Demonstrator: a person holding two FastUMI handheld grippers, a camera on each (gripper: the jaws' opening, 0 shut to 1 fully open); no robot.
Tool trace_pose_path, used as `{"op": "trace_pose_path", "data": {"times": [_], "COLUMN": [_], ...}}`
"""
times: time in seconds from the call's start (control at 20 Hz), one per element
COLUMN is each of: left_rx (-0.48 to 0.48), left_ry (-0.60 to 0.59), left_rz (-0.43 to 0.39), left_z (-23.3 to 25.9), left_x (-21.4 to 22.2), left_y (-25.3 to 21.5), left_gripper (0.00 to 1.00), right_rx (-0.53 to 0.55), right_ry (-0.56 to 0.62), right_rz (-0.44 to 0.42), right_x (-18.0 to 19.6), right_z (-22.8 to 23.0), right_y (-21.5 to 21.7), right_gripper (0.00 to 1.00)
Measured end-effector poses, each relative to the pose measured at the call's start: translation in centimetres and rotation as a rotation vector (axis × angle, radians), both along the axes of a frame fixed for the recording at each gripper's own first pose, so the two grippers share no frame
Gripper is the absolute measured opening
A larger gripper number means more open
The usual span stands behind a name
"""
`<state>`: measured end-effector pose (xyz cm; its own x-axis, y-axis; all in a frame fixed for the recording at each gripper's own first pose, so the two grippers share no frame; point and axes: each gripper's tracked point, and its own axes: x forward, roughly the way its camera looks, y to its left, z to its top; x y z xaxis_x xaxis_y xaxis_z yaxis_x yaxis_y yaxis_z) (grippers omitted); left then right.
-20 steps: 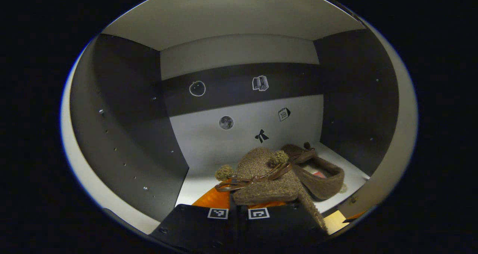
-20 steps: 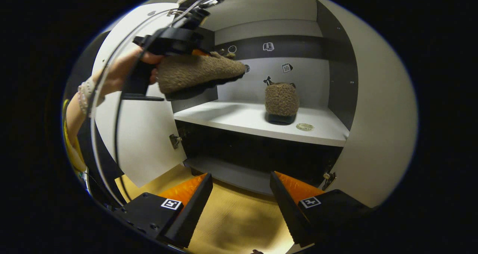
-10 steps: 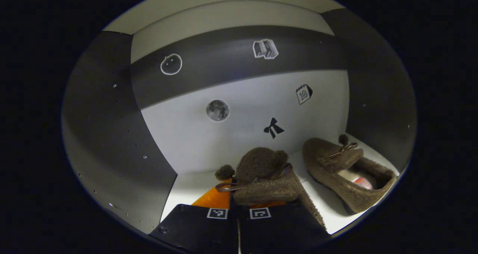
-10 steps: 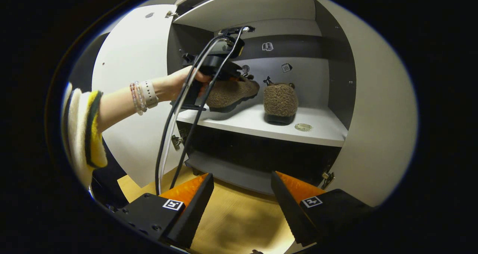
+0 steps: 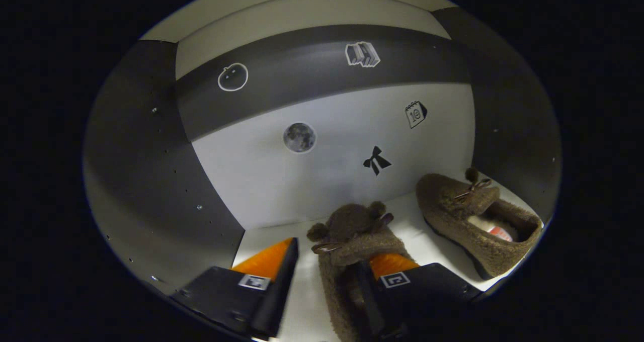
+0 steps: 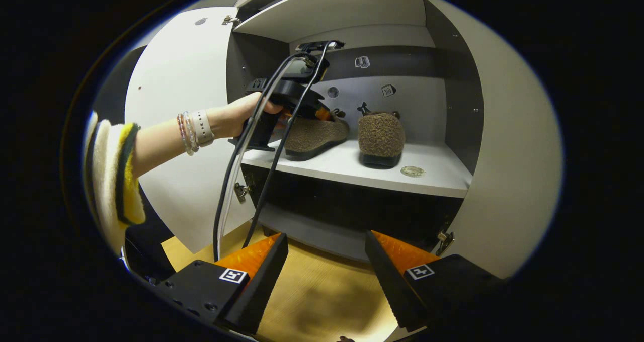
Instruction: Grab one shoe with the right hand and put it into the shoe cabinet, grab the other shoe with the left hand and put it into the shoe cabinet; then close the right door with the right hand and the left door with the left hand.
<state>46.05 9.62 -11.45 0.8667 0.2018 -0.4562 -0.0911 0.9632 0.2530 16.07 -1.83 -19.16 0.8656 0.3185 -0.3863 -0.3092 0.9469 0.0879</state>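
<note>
Left tongs (image 5: 327, 281) parted, doors (image 6: 178, 131) open

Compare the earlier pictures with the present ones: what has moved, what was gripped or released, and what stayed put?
The left gripper carried the second shoe in from the open doorway and down onto the shelf, then opened its fingers, so the shoe now rests there, released. The first shoe, the right gripper, which is open, and both doors stayed as they were.
</note>
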Motion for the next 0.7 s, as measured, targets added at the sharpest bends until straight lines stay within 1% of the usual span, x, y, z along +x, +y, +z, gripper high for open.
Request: {"op": "trace_pose_path", "data": {"times": [0.1, 0.15, 0.2, 0.25, 0.45, 0.6, 0.7], "left_rx": [-0.002, -0.009, -0.005, 0.0, 0.008, -0.062, -0.136], "left_ry": [-0.017, -0.024, -0.026, -0.033, -0.124, -0.198, -0.264], "left_rz": [-0.009, -0.019, -0.026, -0.036, -0.057, -0.109, -0.166], "left_z": [0.5, 1.1, 1.5, 1.9, 6.0, 9.5, 11.7], "left_x": [-0.5, -1.5, -2.0, -2.8, -5.6, -9.8, -13.7], "left_y": [0.1, -0.2, -0.2, -0.3, -0.9, -2.9, -4.9], "left_gripper": [0.94, 0.96, 1.0, 0.96, 0.96, 0.96, 0.96], "right_rx": [0.004, 0.006, 0.005, 0.003, -0.019, -0.022, -0.025], "right_ry": [-0.008, -0.016, -0.021, -0.023, -0.04, -0.076, -0.095], "right_rz": [-0.007, -0.013, -0.018, -0.021, -0.035, -0.05, -0.058], "right_x": [0.0, 0.2, 0.0, -0.3, -1.9, -3.5, -5.0], "right_z": [0.3, 0.5, 0.7, 0.9, 1.8, 3.4, 4.5], "right_y": [0.0, -0.1, -0.1, -0.1, 0.6, 1.3, 2.0], "right_gripper": [0.99, 0.98, 0.99, 0.99, 0.98, 0.98, 0.98]}}
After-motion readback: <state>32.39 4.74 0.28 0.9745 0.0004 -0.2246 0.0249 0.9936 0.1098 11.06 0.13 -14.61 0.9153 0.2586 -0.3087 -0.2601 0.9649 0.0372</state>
